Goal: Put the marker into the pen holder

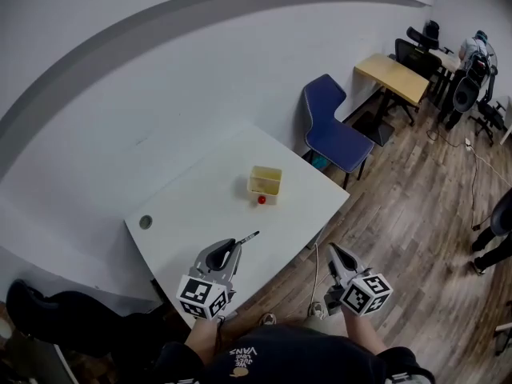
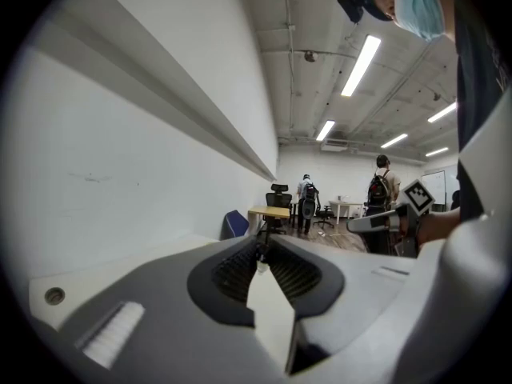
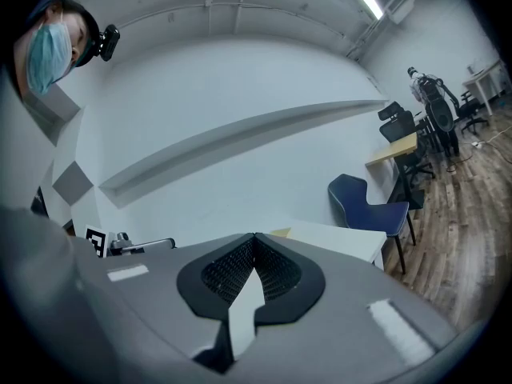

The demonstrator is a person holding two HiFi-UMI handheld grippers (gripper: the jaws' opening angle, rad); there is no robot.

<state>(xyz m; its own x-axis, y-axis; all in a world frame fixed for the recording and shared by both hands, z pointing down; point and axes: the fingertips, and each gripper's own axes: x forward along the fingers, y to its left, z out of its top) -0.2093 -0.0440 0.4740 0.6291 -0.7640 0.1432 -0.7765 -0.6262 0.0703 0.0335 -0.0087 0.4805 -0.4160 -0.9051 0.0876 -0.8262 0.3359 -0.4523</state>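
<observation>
Step in hand, by our judgement: carrying the marker to the holder; insertion not yet done

**Grippers**
- The left hand-held gripper has its jaws drawn in narrow on the marker.
- The marker sticks out past the jaw tips, dark end leading. It lies close to level over the near part of the counter.
- The right hand-held gripper has its jaws pressed together with nothing between them. It hangs off the counter's right edge, above the floor.

**How to do it well (judgement)**
- The marker is near level and the holder's opening faces up, so we would tip the leading end downward before descending.
- We would come in from above, centred over the opening, not skimming across the counter.
- The holder looks light, so a knock on its rim could slide or topple it. The free right hand-held gripper could steady a wall.
- We would let go only once the marker's end is below the rim.

**Containers**
- The holder is a yellow, boxy, open-topped container. It stands upright on the far half of the counter, well apart from the marker.
- We see no pen in it. The inside reads pale, but it is too small to be sure about its floor.
- A small red thing sits on the counter at the holder's near wall; whether it touches the wall or is just beside it, we cannot tell
</observation>
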